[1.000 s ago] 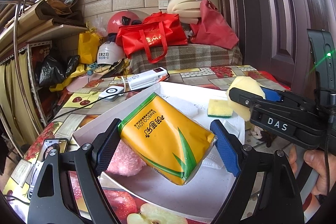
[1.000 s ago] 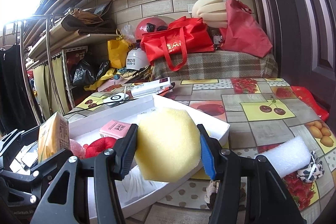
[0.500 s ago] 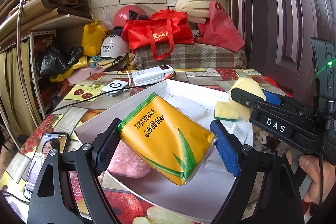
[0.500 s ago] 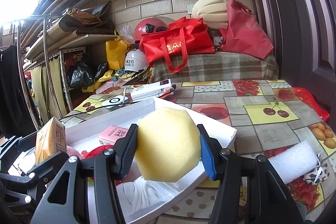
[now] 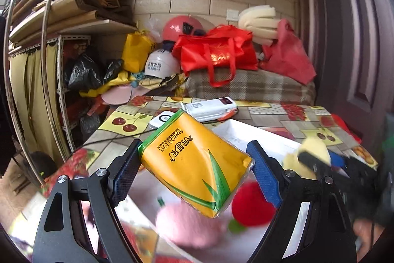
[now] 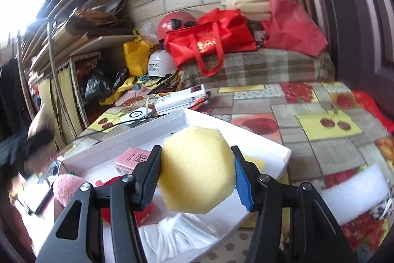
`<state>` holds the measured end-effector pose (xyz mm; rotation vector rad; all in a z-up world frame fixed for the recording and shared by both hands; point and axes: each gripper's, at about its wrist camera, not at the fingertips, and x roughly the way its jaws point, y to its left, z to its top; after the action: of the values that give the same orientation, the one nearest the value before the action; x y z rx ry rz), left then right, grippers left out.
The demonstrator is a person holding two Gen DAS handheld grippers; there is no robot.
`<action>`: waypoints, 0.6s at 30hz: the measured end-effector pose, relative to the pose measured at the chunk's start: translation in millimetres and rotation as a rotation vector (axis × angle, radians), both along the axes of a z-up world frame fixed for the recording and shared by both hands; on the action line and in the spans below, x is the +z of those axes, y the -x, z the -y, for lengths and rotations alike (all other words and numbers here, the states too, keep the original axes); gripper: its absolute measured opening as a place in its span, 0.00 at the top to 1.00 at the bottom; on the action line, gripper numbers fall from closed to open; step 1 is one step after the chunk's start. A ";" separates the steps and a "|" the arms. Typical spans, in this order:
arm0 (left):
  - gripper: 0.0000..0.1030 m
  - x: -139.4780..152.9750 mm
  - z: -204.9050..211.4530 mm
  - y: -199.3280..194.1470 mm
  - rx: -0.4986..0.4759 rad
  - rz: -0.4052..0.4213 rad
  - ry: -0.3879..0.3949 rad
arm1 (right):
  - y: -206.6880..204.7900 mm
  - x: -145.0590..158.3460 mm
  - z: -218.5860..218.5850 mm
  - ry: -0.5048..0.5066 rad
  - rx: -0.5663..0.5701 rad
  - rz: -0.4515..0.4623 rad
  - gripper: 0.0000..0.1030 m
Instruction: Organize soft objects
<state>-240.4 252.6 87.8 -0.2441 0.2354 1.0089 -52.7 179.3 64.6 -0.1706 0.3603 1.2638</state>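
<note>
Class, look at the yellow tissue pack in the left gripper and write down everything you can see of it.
The tissue pack is a soft rectangular packet in glossy yellow plastic film with green edging, green leaf graphics and dark printing that includes "BAMBOO LOVE". It hangs tilted, one corner low, clamped between the left gripper's blue pads. It is held above the white tray, over a pink fluffy item and a red one. Only the pads appear to touch it.
</note>
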 end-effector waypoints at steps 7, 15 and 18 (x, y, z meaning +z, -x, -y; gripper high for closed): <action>0.09 -5.5 -54.2 -38.4 0.059 -0.100 0.129 | 15.3 -2.5 -19.2 0.082 0.006 0.100 0.20; 0.00 -20.7 -34.0 -42.3 0.083 -0.149 0.028 | 6.8 -1.9 -13.2 0.056 -0.013 0.065 0.16; 0.00 -19.7 -33.1 -38.2 0.086 -0.129 0.024 | 10.0 -1.3 -12.0 0.048 -0.013 0.078 0.15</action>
<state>-202.2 285.7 68.1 -0.2127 0.3566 1.1092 -62.6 191.3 63.2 -0.2572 0.3241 1.2331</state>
